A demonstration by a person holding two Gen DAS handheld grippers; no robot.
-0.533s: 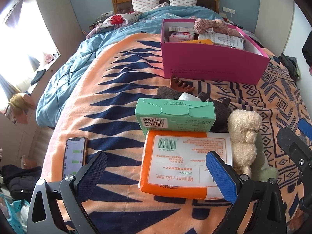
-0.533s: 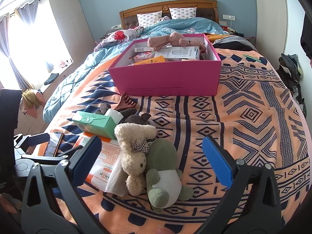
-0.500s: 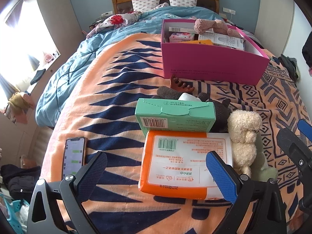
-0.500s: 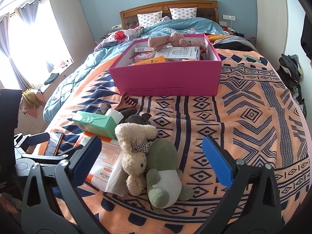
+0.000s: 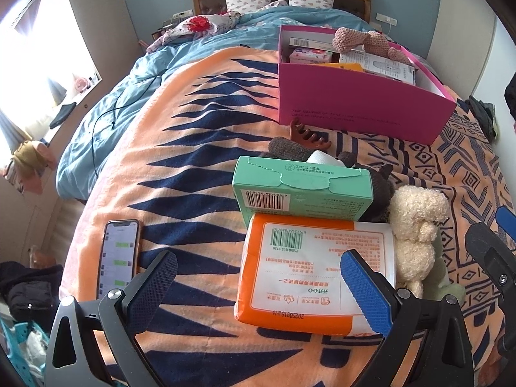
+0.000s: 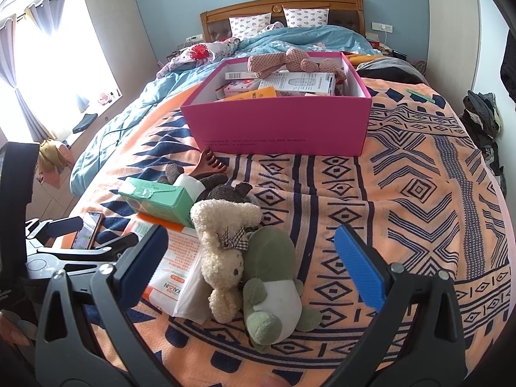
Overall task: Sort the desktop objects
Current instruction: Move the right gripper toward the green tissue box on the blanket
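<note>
On the bed's patterned blanket lies a pile: an orange-and-white tissue pack (image 5: 317,269), a green box (image 5: 301,190) leaning on it, a cream plush rabbit (image 5: 416,225), a green plush (image 6: 274,274), a dark knitted toy (image 6: 222,187) and a brown hair claw (image 5: 306,135). Behind stands a pink box (image 5: 358,109) with several items inside. My left gripper (image 5: 258,277) is open just before the tissue pack. My right gripper (image 6: 250,245) is open, hovering over the two plush toys (image 6: 225,251).
A phone (image 5: 119,258) with its screen lit lies on the blanket left of the pile. Blue bedding (image 5: 106,129) and pillows (image 6: 277,19) fill the far end by the headboard. Clothes (image 6: 482,116) lie at the right bed edge. Bare blanket stretches right of the toys.
</note>
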